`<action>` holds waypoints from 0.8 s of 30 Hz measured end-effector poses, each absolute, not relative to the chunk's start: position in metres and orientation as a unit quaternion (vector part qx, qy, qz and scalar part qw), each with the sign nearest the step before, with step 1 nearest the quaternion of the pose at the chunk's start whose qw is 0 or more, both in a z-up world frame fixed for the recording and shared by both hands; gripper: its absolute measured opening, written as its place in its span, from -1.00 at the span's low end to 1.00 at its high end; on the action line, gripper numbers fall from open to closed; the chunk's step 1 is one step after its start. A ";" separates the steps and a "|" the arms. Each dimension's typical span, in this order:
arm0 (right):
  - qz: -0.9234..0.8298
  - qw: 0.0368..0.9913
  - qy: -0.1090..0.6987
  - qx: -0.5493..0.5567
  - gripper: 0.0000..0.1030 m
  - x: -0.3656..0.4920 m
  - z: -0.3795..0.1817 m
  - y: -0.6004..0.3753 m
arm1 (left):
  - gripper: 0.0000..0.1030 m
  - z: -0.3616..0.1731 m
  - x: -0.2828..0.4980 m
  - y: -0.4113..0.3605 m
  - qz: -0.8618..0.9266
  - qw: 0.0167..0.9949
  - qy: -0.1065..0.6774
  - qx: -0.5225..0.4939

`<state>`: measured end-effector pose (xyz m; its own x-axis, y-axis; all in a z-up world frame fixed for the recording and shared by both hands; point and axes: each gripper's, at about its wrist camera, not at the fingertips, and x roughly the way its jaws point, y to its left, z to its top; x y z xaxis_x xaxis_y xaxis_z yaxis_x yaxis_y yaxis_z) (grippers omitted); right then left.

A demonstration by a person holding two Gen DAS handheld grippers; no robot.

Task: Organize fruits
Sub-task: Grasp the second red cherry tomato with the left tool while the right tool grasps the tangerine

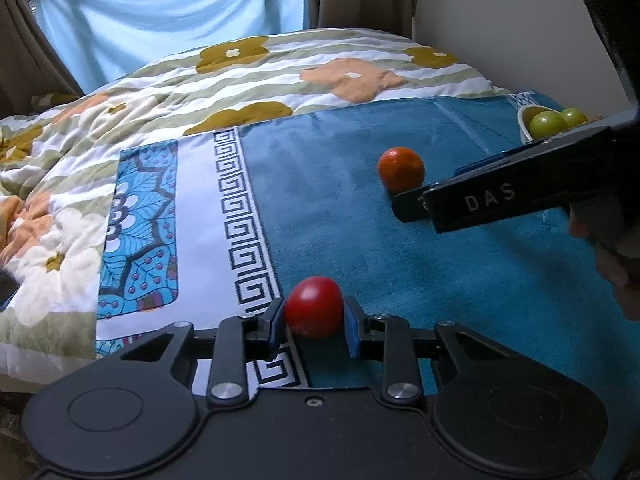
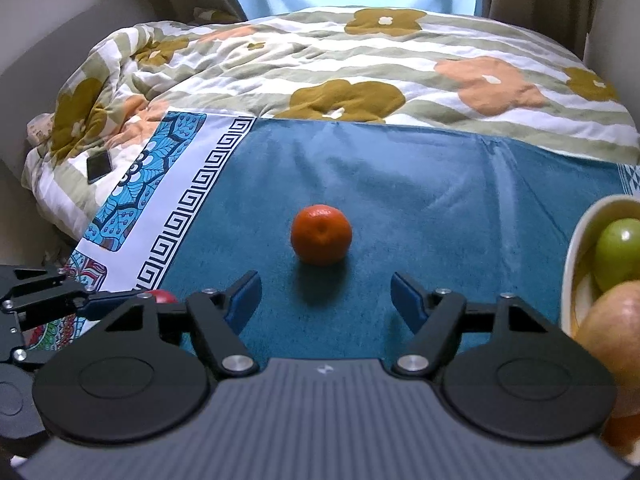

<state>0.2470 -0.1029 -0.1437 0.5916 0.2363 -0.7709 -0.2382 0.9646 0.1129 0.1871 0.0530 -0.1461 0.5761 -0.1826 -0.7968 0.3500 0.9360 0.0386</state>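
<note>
My left gripper (image 1: 314,320) is shut on a red tomato (image 1: 315,306), low over the teal mat (image 1: 400,260); the tomato also shows in the right wrist view (image 2: 162,297). An orange tangerine (image 1: 401,169) lies on the mat, seen in the right wrist view (image 2: 321,234) just ahead of my right gripper (image 2: 326,300), which is open and empty. The right gripper also shows in the left wrist view (image 1: 416,204) next to the tangerine. A cream bowl (image 2: 576,248) at the right holds a green fruit (image 2: 618,252) and an apple (image 2: 612,328); it also shows in the left wrist view (image 1: 525,120).
The mat lies on a bed with a floral quilt (image 2: 360,68). A black phone (image 2: 99,165) lies on the quilt at the left. A light blue curtain (image 1: 160,20) hangs behind the bed, with a wall (image 1: 500,20) at the right.
</note>
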 end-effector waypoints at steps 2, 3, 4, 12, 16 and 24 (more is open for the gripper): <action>0.133 0.893 0.429 -0.006 0.52 0.251 -0.146 -0.101 | -0.35 -0.146 0.186 0.055 -0.144 0.884 0.434 0.098; 0.131 0.895 0.427 -0.008 0.47 0.253 -0.147 -0.100 | -0.35 -0.146 0.185 0.056 -0.142 0.884 0.434 0.098; 0.129 0.895 0.426 -0.007 0.45 0.254 -0.147 -0.099 | -0.35 -0.146 0.185 0.057 -0.140 0.885 0.434 0.096; 0.134 0.902 0.410 0.000 0.34 0.263 -0.146 -0.097 | -0.35 -0.145 0.183 0.063 -0.122 0.886 0.438 0.091; 0.142 0.902 0.408 -0.006 -0.01 0.264 -0.145 -0.094 | -0.35 -0.139 0.180 0.064 -0.111 0.891 0.433 0.085; 0.153 0.909 0.387 0.008 -0.01 0.244 -0.121 -0.103 | -0.35 -0.114 0.166 0.061 -0.087 0.904 0.414 0.065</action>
<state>0.2440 -0.1034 -0.1208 0.6536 0.2844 -0.7013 -0.2722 0.9530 0.1328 0.1656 0.0607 -0.1143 0.6416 -0.1028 -0.7601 0.2109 0.9764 0.0459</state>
